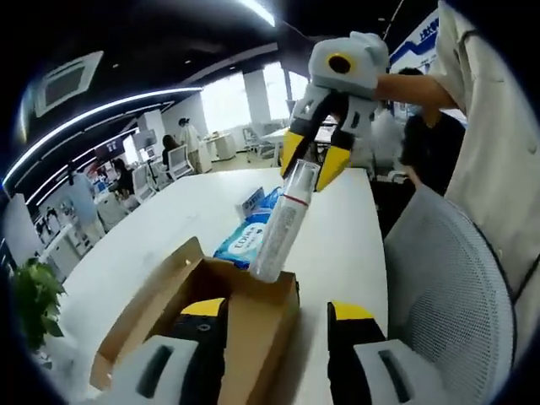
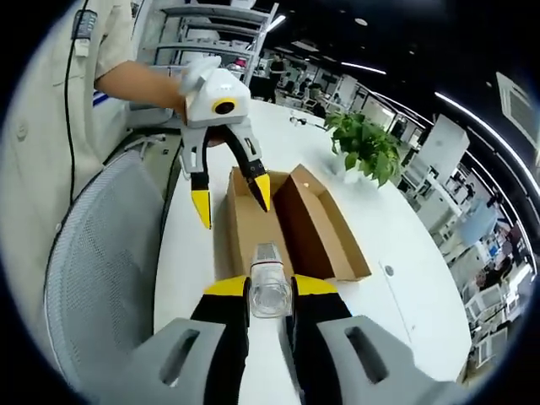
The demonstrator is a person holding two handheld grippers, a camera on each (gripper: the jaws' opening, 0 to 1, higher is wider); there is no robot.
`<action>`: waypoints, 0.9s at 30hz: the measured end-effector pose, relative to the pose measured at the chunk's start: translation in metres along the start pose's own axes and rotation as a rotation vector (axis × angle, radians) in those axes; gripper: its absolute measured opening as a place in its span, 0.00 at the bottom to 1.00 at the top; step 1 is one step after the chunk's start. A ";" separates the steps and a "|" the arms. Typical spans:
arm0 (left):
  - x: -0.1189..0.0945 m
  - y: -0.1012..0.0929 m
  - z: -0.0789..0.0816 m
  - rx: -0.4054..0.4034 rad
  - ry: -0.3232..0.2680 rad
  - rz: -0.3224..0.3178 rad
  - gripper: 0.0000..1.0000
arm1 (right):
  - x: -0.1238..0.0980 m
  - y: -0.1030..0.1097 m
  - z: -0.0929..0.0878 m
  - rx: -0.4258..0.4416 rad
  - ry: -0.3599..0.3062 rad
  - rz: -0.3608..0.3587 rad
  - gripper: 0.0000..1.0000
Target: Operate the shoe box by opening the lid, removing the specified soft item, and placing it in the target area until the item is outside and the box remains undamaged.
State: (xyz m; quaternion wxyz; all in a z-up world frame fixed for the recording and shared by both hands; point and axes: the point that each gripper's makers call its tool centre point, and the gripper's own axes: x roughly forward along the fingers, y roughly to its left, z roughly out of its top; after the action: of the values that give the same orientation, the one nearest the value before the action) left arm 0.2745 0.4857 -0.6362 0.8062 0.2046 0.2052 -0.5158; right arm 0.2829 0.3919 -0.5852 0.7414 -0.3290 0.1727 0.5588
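Now right claw (image 1: 310,163) gripping tube (image 1: 278,226), tilted over box (image 1: 253,325), left claw (image 2: 230,201) open.

blue packet (image 1: 245,240) partly behind box (image 1: 253,321)

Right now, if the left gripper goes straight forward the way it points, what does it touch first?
Probably the cardboard box: its closed lid lies between the open jaws of the left gripper. Further on are the bottle held by the right gripper, though depth is uncertain.

A: What does the left gripper view show?
B: The left claw (image 1: 278,316) straddles the wall of an open cardboard shoe box (image 1: 253,316) on a white counter (image 1: 342,228).
A: And beyond it?
B: The right claw (image 1: 310,160) grips a clear bottle (image 1: 281,226) above the box; blue packets (image 1: 245,239) lie behind.
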 end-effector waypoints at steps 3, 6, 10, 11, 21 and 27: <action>-0.004 0.001 -0.005 -0.035 0.003 0.022 0.54 | -0.004 -0.008 -0.003 -0.014 0.018 -0.001 0.16; -0.008 0.001 -0.011 -0.052 0.007 0.039 0.55 | -0.008 -0.016 -0.005 -0.020 0.029 -0.005 0.16; -0.013 0.002 -0.013 -0.087 0.004 0.073 0.57 | -0.012 -0.028 -0.008 -0.039 0.052 -0.003 0.16; -0.014 0.003 -0.013 -0.098 0.002 0.083 0.58 | -0.013 -0.031 -0.010 -0.041 0.058 -0.003 0.16; -0.029 0.006 -0.025 -0.186 0.002 0.173 0.68 | -0.022 -0.061 -0.024 -0.077 0.118 -0.005 0.16; -0.036 0.001 -0.034 -0.231 0.007 0.207 0.74 | -0.025 -0.082 -0.035 -0.087 0.155 -0.006 0.16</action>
State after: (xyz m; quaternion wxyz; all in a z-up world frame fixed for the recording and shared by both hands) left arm 0.2579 0.5311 -0.6447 0.8725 0.1324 0.2435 -0.4024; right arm 0.3568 0.3372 -0.5711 0.7125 -0.4038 0.2043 0.5362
